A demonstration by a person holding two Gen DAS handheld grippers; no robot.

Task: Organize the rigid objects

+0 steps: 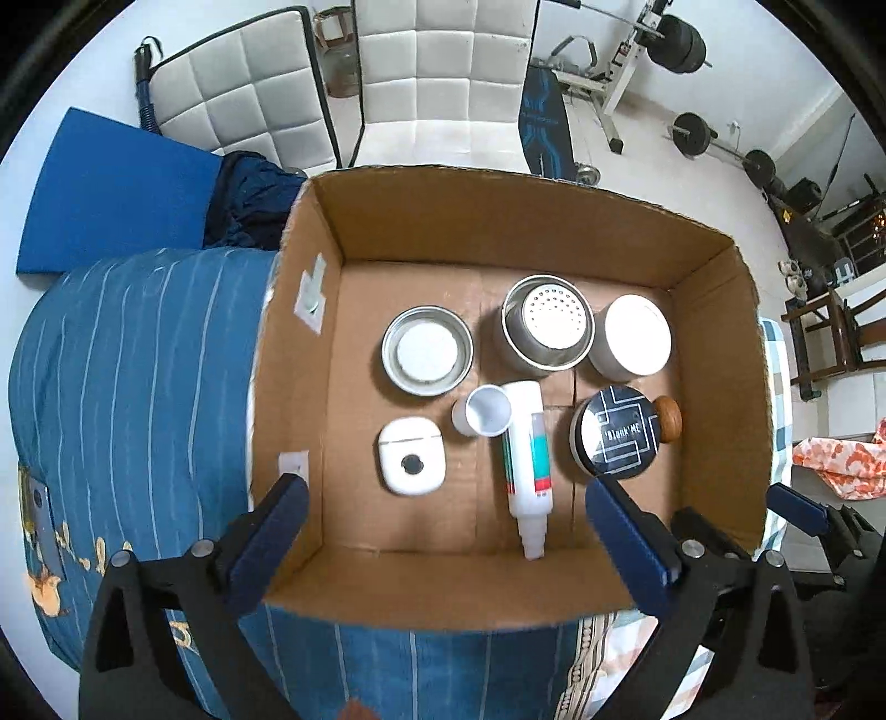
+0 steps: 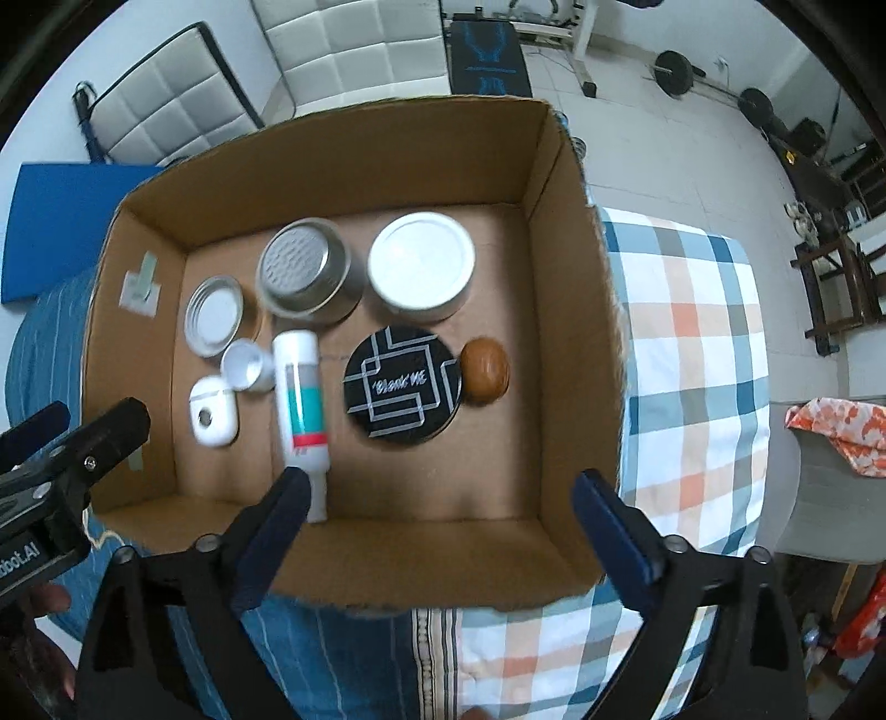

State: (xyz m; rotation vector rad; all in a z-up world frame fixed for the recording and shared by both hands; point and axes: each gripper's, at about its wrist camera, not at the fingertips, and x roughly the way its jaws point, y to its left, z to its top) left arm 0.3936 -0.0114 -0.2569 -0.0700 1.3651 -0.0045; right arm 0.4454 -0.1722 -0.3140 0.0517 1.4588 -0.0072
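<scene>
An open cardboard box (image 1: 310, 354) (image 2: 576, 310) holds a shallow metal tin (image 1: 427, 350) (image 2: 217, 315), a perforated metal cup (image 1: 548, 322) (image 2: 304, 271), a white lidded jar (image 1: 631, 337) (image 2: 422, 267), a black round tin (image 1: 619, 437) (image 2: 403, 385), a wooden knob (image 1: 669, 418) (image 2: 485, 369), a white bottle lying flat (image 1: 526, 459) (image 2: 303, 410), a small white cap (image 1: 483, 411) (image 2: 246, 365) and a white earbud case (image 1: 411, 463) (image 2: 211, 411). My left gripper (image 1: 446, 534) and right gripper (image 2: 443, 526) are both open and empty, above the box's near edge.
The box sits on a bed with a blue striped cover (image 1: 138, 354) and a plaid blanket (image 2: 692, 343). White quilted chairs (image 1: 443, 61) and weight equipment (image 1: 681, 44) stand behind. An orange patterned cloth (image 2: 841, 432) lies at the right.
</scene>
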